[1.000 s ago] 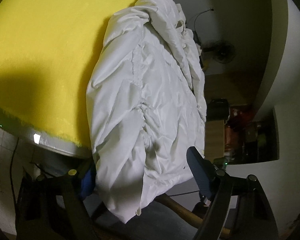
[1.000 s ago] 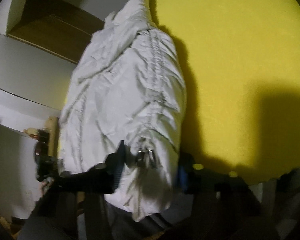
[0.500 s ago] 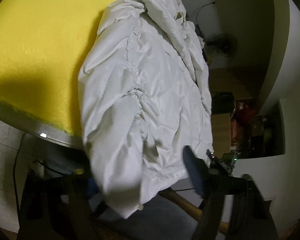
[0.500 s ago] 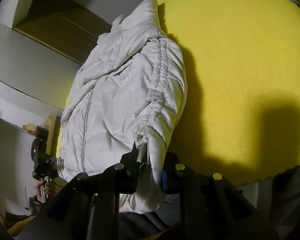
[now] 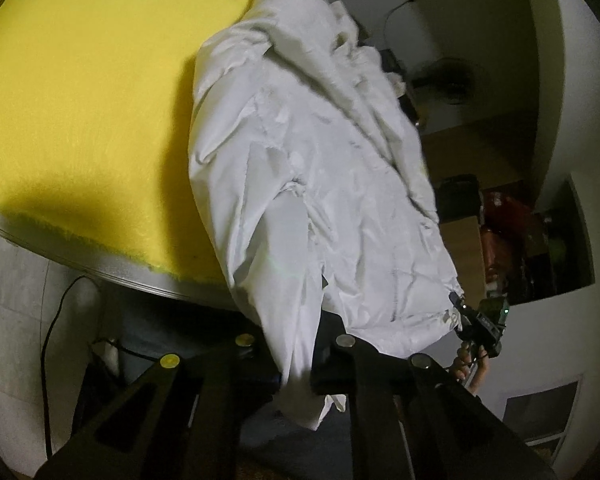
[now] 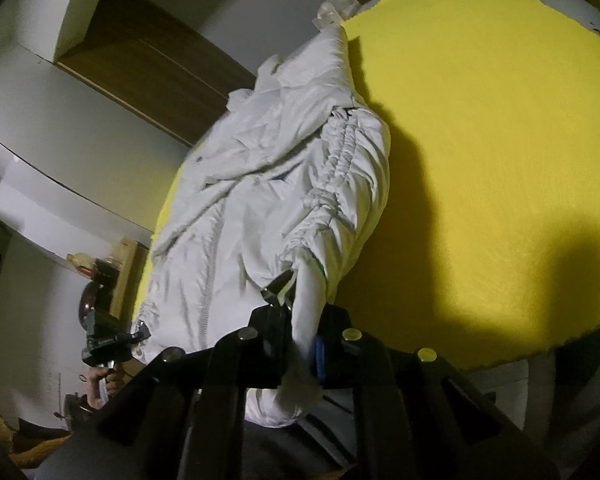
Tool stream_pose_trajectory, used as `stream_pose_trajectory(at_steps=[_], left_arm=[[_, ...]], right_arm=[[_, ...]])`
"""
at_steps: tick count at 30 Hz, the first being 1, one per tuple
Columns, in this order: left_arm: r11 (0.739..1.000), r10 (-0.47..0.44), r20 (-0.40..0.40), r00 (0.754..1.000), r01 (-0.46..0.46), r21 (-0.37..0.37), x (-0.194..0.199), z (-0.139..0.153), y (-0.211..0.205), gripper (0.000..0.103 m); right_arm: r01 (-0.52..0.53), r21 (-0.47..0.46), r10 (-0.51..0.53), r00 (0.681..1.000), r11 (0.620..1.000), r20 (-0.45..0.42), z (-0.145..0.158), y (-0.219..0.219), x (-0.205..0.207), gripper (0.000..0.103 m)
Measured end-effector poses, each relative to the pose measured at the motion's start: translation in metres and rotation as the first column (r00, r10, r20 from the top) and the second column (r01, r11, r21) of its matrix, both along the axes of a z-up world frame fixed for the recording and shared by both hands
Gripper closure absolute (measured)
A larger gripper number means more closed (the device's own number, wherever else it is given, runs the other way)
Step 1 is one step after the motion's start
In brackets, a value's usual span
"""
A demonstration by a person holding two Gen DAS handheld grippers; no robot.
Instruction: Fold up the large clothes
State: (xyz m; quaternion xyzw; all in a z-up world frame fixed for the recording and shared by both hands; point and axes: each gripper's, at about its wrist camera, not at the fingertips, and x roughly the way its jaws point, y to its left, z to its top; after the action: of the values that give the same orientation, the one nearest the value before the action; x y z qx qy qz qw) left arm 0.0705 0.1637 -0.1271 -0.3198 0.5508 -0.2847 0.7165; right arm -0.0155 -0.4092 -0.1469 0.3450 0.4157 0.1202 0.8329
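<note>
A white puffy jacket (image 5: 324, 168) lies along the edge of a round table with a yellow cover (image 5: 80, 80), its hem hanging over the near rim. My left gripper (image 5: 296, 364) is shut on a hanging corner of the jacket's hem. My right gripper (image 6: 302, 356) is shut on the opposite hem corner of the jacket (image 6: 268, 200), by its gathered side seam. Each gripper shows small in the other view: the right one (image 5: 480, 328) and the left one (image 6: 108, 340).
The yellow table cover (image 6: 480, 140) spreads wide beside the jacket. The metal table rim (image 5: 100, 276) runs below it. A cable (image 5: 52, 320) hangs under the table. Shelves with dark items (image 5: 512, 240) and a fan (image 5: 452, 80) stand behind.
Both grippers have closed on the jacket's hem corners; the left was open a second ago. The jacket has shifted a little along the table edge.
</note>
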Motion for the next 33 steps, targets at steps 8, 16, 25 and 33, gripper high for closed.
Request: stream_pose_trajectory(at_steps=[8, 16, 25, 33], left_arm=[[0.997, -0.009, 0.032, 0.999, 0.012, -0.082, -0.015, 0.023, 0.016, 0.096], [0.985, 0.013, 0.032, 0.999, -0.007, -0.174, -0.009, 0.032, 0.040, 0.097], [0.962, 0.048, 0.079, 0.996, -0.025, -0.270, 0.052, 0.089, 0.056, 0.097], [0.950, 0.100, 0.049, 0.994, -0.080, -0.302, 0.137, 0.114, 0.048, 0.097]], right_arm=[[-0.047, 0.112, 0.039, 0.997, 0.993, 0.073, 0.027, -0.001, -0.016, 0.092], [-0.103, 0.171, 0.086, 0.991, 0.980, 0.107, 0.043, 0.000, -0.024, 0.093], [-0.123, 0.200, 0.093, 0.984, 0.972, 0.150, 0.085, -0.025, 0.014, 0.093], [-0.126, 0.254, 0.097, 0.987, 0.959, 0.126, 0.111, -0.050, 0.100, 0.093]])
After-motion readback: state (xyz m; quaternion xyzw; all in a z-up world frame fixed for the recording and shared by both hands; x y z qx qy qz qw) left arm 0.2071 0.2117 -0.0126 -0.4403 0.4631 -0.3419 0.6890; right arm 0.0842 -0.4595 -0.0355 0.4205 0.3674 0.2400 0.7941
